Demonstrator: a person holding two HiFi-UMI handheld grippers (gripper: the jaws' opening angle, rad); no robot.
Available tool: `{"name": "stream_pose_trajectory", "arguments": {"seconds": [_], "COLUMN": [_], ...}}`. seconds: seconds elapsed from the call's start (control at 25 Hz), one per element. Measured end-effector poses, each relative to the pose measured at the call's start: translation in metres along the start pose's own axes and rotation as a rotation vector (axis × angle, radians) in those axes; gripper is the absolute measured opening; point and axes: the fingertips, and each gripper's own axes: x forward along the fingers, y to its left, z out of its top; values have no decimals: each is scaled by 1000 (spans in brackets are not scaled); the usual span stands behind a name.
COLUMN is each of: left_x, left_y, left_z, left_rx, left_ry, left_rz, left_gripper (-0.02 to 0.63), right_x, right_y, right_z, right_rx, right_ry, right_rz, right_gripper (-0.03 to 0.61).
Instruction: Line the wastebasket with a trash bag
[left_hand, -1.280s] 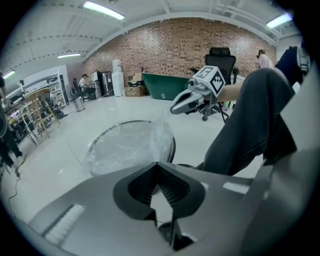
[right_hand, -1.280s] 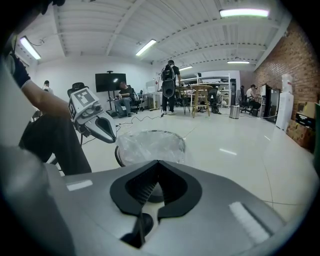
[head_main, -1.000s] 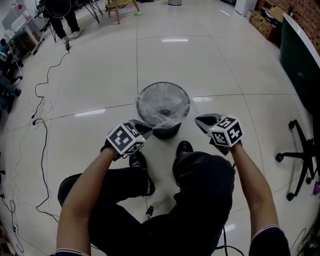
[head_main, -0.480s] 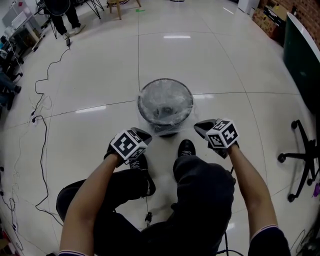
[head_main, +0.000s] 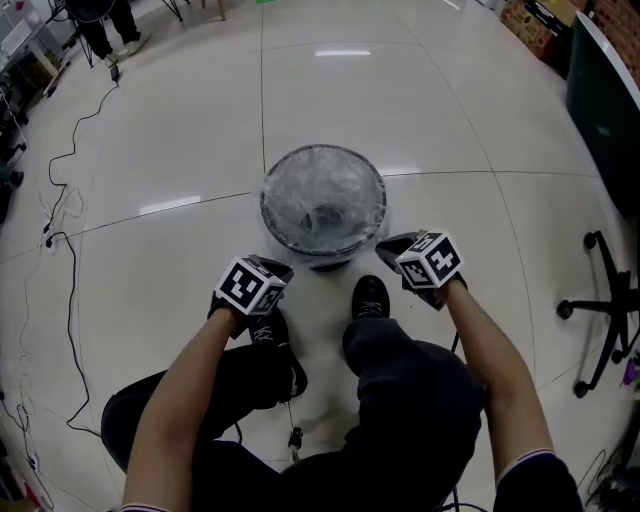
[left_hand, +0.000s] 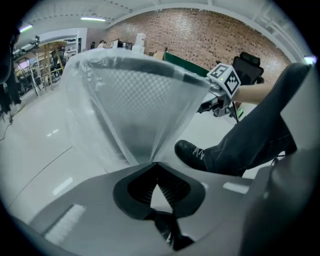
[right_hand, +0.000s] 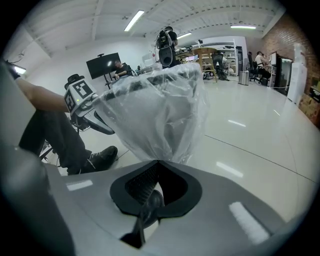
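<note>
- Since a sec ago both grippers are lower. The left gripper (head_main: 279, 268) & right gripper (head_main: 387, 243) now sit low by the near side of the wastebasket (head_main: 322, 262), and the bag's edge has come down w/ them.
- The floor (head_main: 170, 150) is big, white & shiny, w/ thin lines btw the tiles.
- A person (head_main: 400, 400) in dark pants sits low, knees bent, w/ bare arms reaching fwd to the two grippers.
- The wastebasket is round & dark, w/ small holes in its wall. It stands upright on the floor, just in front of the feet & btw the two grippers.
- The trash bag (head_main: 325, 190) is clear & crinkly. It covers the whole top of the wastebasket, dips inside & hangs over the rim on the outside.
- A black chair (head_main: 598, 305) on wheels stands far off at the right.
- Left gripper: fingers pressed tight together, pinching a fold of the trash bag. The clear film fans up from the tips to the rim.
- Right gripper: same, fingers squeezed on a bunch of trash bag film at the other side.
- Two black shoes (head_main: 370, 297) sit flat on the floor near the wastebasket's base.
- A thin black cable (head_main: 68, 300) snakes over the floor at the left.
</note>
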Motion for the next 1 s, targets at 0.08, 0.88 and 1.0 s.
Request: {"name": "stream_pose_trajectory", "arguments": {"seconds": [0.08, 0.88, 1.0], "left_x": [5, -10, -27], "left_y": [4, 3, -1], "left_z": [-1, 5, 2], "left_rx": [-18, -10, -14], "left_ry": [2, 20, 8], "left_rz": [-5, -1, 17], "left_gripper": [12, 87, 109], "right_x": [6, -18, -35], "right_y": [-2, -8, -5], "right_z": [-2, 5, 7], "right_rx": [9, 61, 61], "right_ry": [9, -48, -70], "right_rz": [3, -11, -21], "right_gripper": [2, 77, 80]}}
